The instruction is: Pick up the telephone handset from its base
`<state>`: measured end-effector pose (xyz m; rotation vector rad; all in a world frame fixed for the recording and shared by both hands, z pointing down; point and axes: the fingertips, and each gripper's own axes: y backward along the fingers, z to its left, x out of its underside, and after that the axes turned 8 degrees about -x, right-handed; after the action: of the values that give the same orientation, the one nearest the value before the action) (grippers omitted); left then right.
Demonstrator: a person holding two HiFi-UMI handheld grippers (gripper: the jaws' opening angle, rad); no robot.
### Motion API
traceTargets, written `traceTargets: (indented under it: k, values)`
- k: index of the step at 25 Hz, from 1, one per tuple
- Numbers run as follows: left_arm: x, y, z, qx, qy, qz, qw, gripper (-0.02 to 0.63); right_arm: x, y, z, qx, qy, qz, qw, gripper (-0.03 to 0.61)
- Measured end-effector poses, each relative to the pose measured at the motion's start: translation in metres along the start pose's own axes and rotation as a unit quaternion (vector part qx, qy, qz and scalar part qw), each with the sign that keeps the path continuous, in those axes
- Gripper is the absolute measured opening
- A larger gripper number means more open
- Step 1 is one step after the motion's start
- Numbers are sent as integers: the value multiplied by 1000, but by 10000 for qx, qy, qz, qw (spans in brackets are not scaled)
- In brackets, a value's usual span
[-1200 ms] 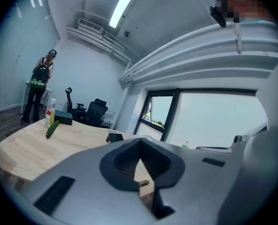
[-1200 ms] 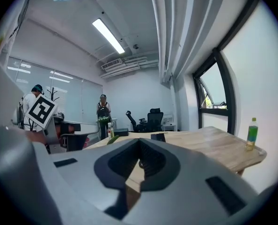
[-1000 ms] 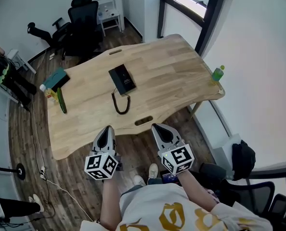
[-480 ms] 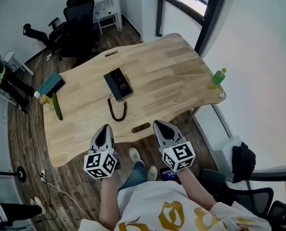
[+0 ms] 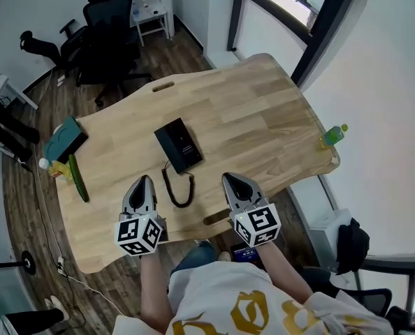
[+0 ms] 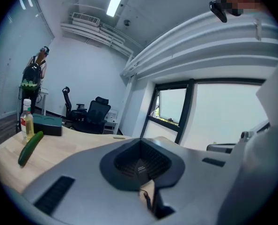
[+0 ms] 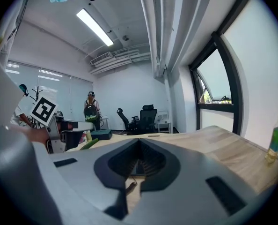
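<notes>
Approach step: we held the left tool point(image 5: 143, 181) and the right tool point(image 5: 228, 181), both with jaws pressed together and empty, over the near edge of the pale wooden table point(image 5: 263, 110), short of the flat black telephone handset point(image 5: 174, 147) on its base point(image 5: 188, 145) mid-table. Next, we judged, one tool had to spread and reach forward over it. The small green bottle point(image 5: 333, 135) at the right edge hid its contents.

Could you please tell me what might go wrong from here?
Both the left tongs and right tongs are shut and short of the telephone. Unless they open before gripping, they may just push it. The coiled cord lies between the two tongs, so it could snag on either.
</notes>
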<state>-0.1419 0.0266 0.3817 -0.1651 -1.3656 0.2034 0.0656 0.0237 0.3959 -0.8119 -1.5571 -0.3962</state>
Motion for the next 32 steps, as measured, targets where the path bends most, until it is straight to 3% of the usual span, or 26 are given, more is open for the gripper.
traceTargets:
  k: [10,32]
  values:
    - [-2,-71,23,279,191,174,9993,5,-14,-64,-21,222,190,202,9994,5]
    - [-2,-99,9,279,-22,119,9995,5,-17,-86,-44,82,165,66,9998,5]
